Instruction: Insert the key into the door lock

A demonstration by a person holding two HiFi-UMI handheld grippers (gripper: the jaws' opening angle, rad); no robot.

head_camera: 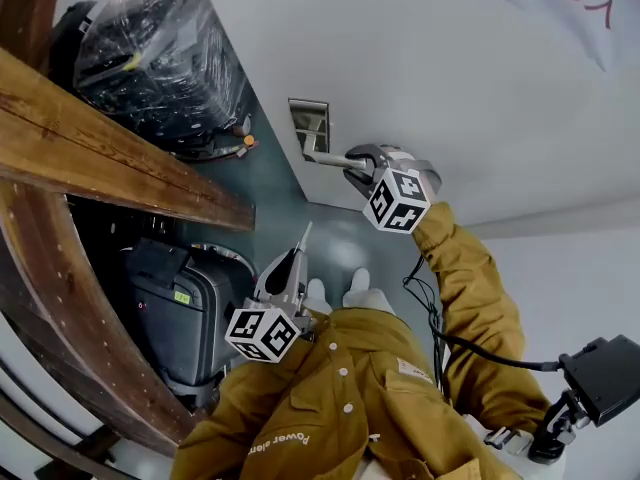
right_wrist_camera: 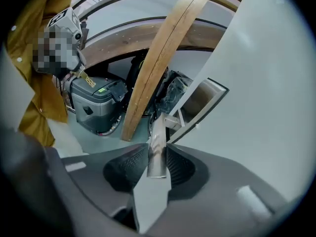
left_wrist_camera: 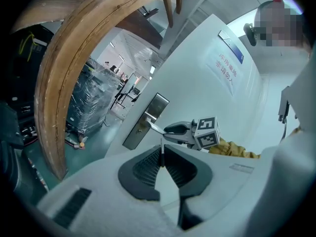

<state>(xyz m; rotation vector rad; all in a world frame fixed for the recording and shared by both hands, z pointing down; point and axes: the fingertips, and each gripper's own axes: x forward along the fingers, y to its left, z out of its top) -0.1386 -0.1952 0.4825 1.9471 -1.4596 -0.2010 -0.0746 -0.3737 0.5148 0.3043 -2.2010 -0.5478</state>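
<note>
A white door (head_camera: pixel 450 68) fills the upper right of the head view, and a sign with red characters is seen near its top corner. To the left, a straight wooden beam (head_camera: pixel 110 163) and a curved wooden arch (head_camera: pixel 60 308) are crossed in front of a dark storage area. A mustard-coloured jacket (head_camera: pixel 380 398) is worn by the person, whose right sleeve is stretched up toward the door. Behind the beam, a black load wrapped in clear film (head_camera: pixel 160 48) is stacked, and a grey case (head_camera: pixel 185 313) is set on the greenish floor below it.

On the door, a rectangular metal lock plate (head_camera: pixel 310 123) is mounted, and a door handle (right_wrist_camera: pixel 158 144) projects from it as a flat metal lever. The right tongs (head_camera: pixel 355 163) are closed on this lever: in the right gripper view the lever is seen between the two ribbed pads, pressed by both.

The left tongs (left_wrist_camera: pixel 161 163) are held lower, close to the person's chest and well apart from the lock plate. They are closed on the key (left_wrist_camera: pixel 161 149), which is seen edge-on as a thin metal sliver pinched between the pads. In the head view the key points up toward the door, and it is not yet in the lock.
</note>
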